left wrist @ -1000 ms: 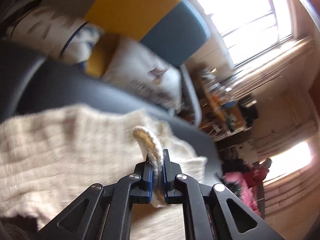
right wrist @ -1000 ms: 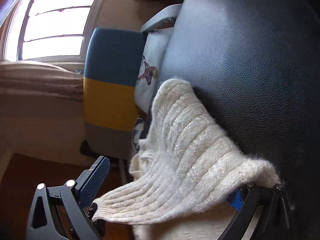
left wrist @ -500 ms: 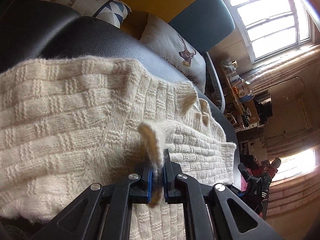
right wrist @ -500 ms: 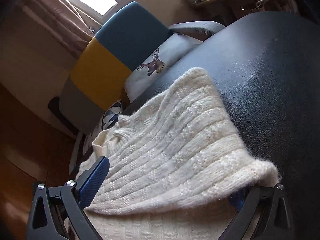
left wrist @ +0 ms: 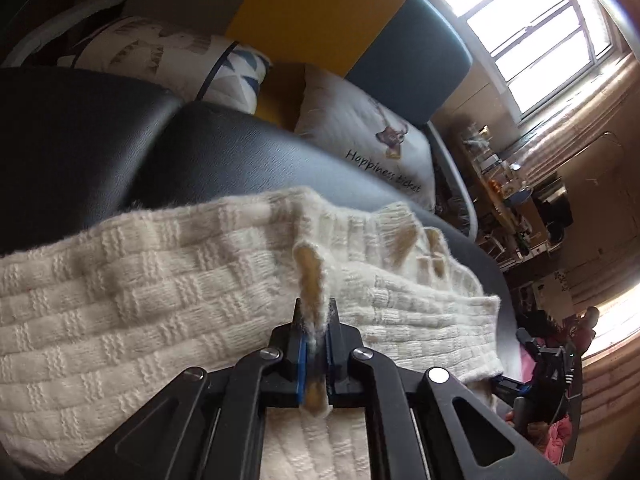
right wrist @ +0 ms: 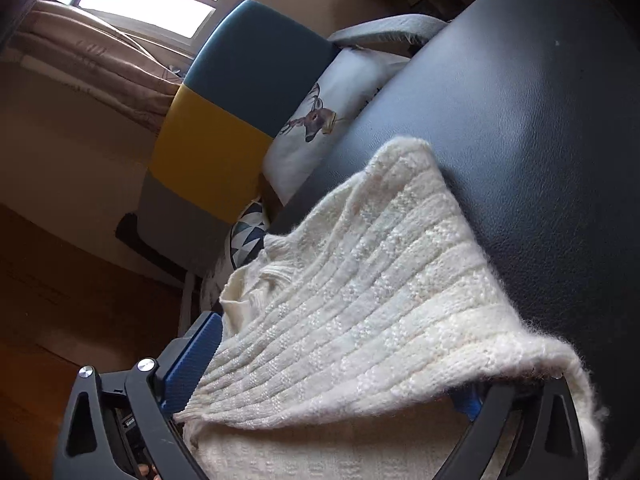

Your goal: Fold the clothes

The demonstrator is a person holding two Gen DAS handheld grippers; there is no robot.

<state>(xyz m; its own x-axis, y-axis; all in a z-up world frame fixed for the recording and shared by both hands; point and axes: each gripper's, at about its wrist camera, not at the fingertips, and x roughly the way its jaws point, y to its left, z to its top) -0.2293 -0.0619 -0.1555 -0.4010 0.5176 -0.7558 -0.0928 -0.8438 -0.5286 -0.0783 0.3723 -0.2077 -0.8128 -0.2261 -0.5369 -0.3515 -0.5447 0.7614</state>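
Cream chunky knit, basket-weave pattern, that's the sweater (left wrist: 168, 304) spread over a black leather-look seat (left wrist: 224, 160). The left gripper (left wrist: 315, 344) has its jaws pinched nearly together on a raised ridge of the knit, so a little fold of wool stands up between the blue pads and pokes out ahead of the tips. Rest of the sweater fans out to both sides of those jaws and runs forward from them to its far edge on the seat.

The right gripper (right wrist: 328, 364) is a different story: jaws spread wide, one blue pad (right wrist: 192, 360) out on the left, and the other mostly buried under a folded flap of the sweater (right wrist: 360, 320) on the right. The flap drapes across the gap between the two fingers and over the right one. I honestly can't tell whether either pad is pressing on the wool, it looks more like the knit is just lying across them.

Beyond both sets of jaws there's a white deer cushion (left wrist: 372, 136), a triangle-print cushion (left wrist: 176, 60) next to it, and a yellow and teal chair back (left wrist: 344, 16) behind those. Bright window (left wrist: 532, 24) off past that.
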